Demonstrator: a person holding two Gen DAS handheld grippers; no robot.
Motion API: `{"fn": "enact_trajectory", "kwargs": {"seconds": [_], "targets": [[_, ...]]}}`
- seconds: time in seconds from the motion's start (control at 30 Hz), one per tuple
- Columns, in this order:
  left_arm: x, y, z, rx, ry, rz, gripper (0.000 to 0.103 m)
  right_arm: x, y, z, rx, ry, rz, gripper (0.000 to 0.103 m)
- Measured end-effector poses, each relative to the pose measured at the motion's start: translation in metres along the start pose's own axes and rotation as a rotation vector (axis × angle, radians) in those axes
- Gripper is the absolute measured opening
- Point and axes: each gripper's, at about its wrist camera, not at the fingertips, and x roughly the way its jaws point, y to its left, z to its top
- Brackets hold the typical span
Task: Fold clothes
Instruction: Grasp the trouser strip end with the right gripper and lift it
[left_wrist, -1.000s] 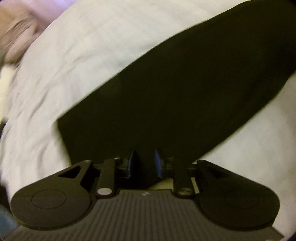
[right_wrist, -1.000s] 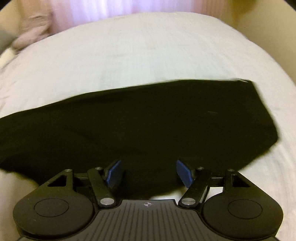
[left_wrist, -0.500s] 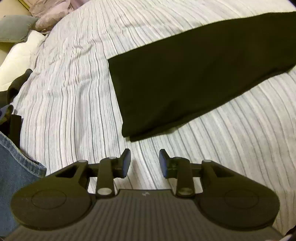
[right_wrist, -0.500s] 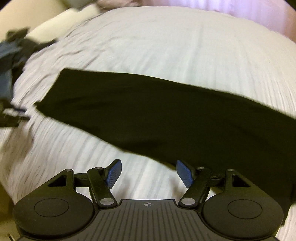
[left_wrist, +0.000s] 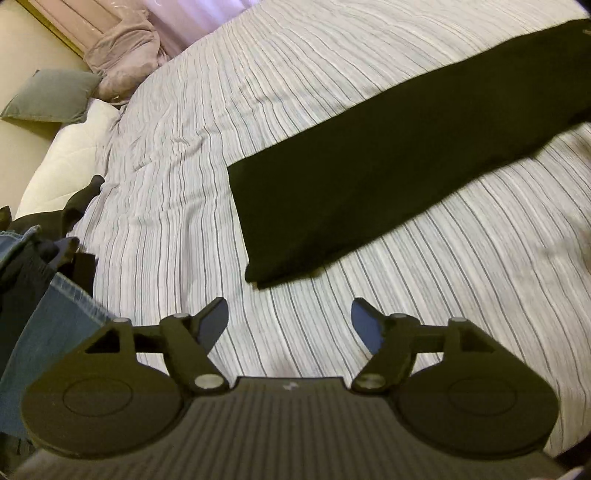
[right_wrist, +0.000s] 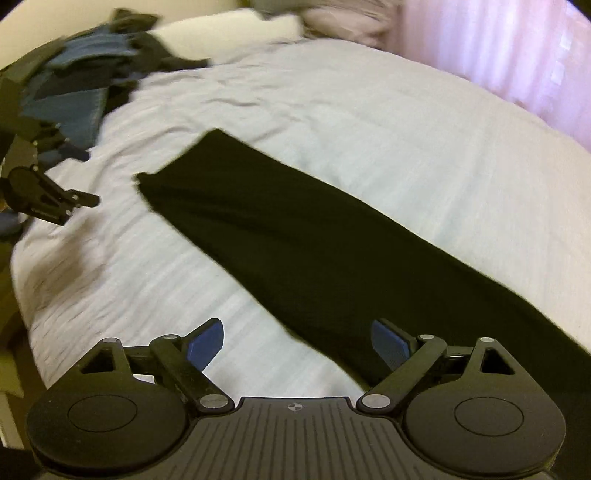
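The black garment (left_wrist: 388, 162) lies flat as a long folded strip, slantwise across the striped bedspread (left_wrist: 184, 155). Left gripper (left_wrist: 288, 319) hovers short of its near end, jaws opening, nothing between them. Right gripper (right_wrist: 297, 341) opens too, empty, above the strip's edge. Jeans (left_wrist: 44, 332) are heaped at the side, pillows (left_wrist: 48, 96) beyond.

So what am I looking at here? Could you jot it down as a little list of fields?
place: bed with a striped cover
garment being folded: black garment, laid flat in a long strip
left gripper: jaws opening, nothing between them
right gripper: jaws opening over the garment's near end, not gripping
waiting pile: jeans and dark clothes at the bed's edge
also there: grey cushion
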Motion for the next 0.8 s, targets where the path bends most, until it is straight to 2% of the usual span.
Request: {"fn": "enact_trajectory", "kwargs": {"seconds": [0.17, 0.27, 0.3, 0.33, 0.37, 0.47, 0.67, 0.73, 0.8], "targets": [[0.0, 0.008, -0.026, 0.061, -0.006, 0.002, 0.088, 0.026, 0.046, 0.032, -0.143, -0.057, 0.006, 0.09], [0.015, 0.023, -0.04, 0.118, -0.026, -0.006, 0.089, 0.056, 0.087, 0.055, -0.214, -0.08, 0.022, 0.09], [0.021, 0.027, -0.047, 0.178, -0.042, -0.003, 0.089, 0.066, 0.102, 0.063, -0.244, -0.092, 0.022, 0.09], [0.028, 0.031, -0.054, 0.241, -0.059, 0.001, 0.089, 0.077, 0.116, 0.07, -0.275, -0.103, 0.021, 0.084], [0.033, 0.036, -0.061, 0.285, -0.071, -0.004, 0.089, 0.09, 0.129, 0.076, -0.305, -0.108, 0.016, 0.074], [0.048, 0.051, -0.08, 0.412, -0.108, -0.021, 0.089, 0.145, 0.172, 0.1, -0.37, -0.1, -0.016, 0.071], [0.063, 0.082, -0.105, 0.347, -0.134, -0.066, 0.089, 0.249, 0.241, 0.115, -0.653, 0.001, -0.06, 0.07], [0.067, 0.089, -0.111, 0.318, -0.136, -0.076, 0.089, 0.276, 0.252, 0.114, -0.712, 0.045, -0.094, 0.059], [0.069, 0.093, -0.115, 0.297, -0.138, -0.087, 0.089, 0.286, 0.258, 0.114, -0.741, 0.045, -0.125, 0.051]]}}
